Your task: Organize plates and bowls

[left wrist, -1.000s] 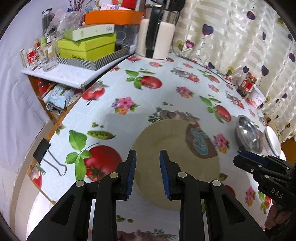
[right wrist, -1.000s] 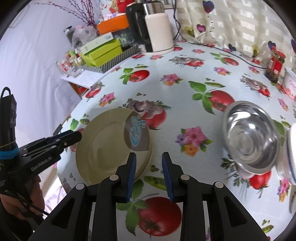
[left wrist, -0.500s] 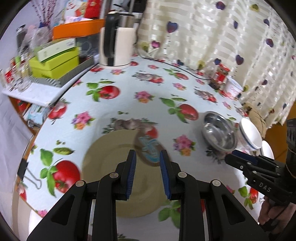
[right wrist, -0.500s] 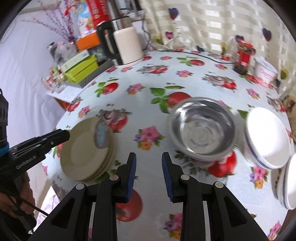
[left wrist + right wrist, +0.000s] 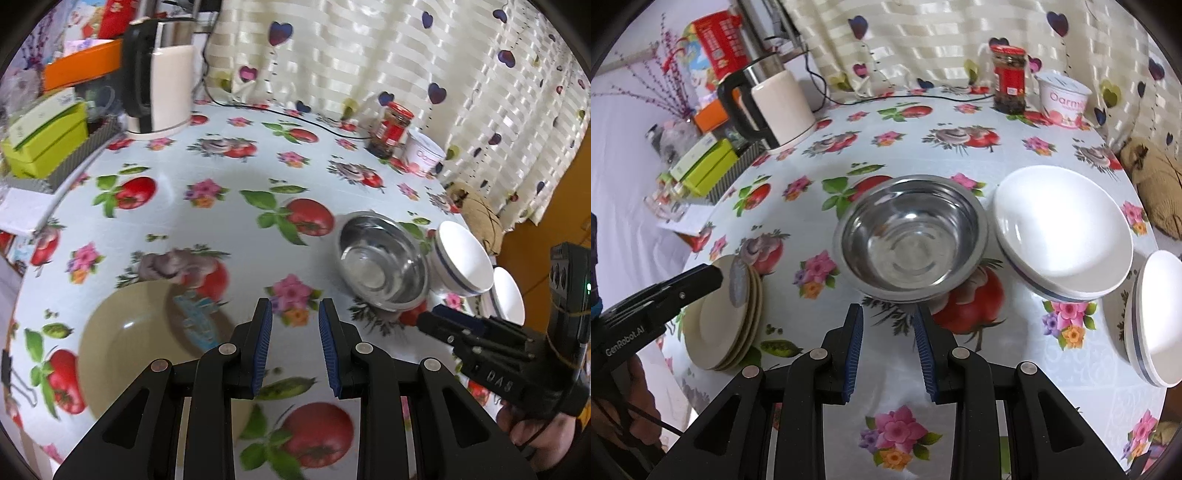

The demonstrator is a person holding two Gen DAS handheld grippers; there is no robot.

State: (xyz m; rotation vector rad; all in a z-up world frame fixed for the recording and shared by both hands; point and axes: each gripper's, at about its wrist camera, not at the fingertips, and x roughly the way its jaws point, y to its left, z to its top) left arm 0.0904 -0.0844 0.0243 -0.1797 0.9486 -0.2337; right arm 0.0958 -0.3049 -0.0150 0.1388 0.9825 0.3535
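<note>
Each camera sits on a gripper and looks forward and steeply down along its fingers at the flowered surface (image 5: 207,229), close above its near edge. The left view faces the stack of tan plates (image 5: 125,343) at its near left; the right view faces the steel bowl (image 5: 908,236) head-on. Both share plates, bowl, white bowls (image 5: 1060,229), kettle (image 5: 775,107), and each other's gripper.

The surface (image 5: 923,424), under a tomato-and-flower oilcloth, carries stacked beige round plates (image 5: 720,325), a steel bowl (image 5: 908,236), white blue-rimmed bowls (image 5: 1060,232) and a kettle (image 5: 775,107).
</note>
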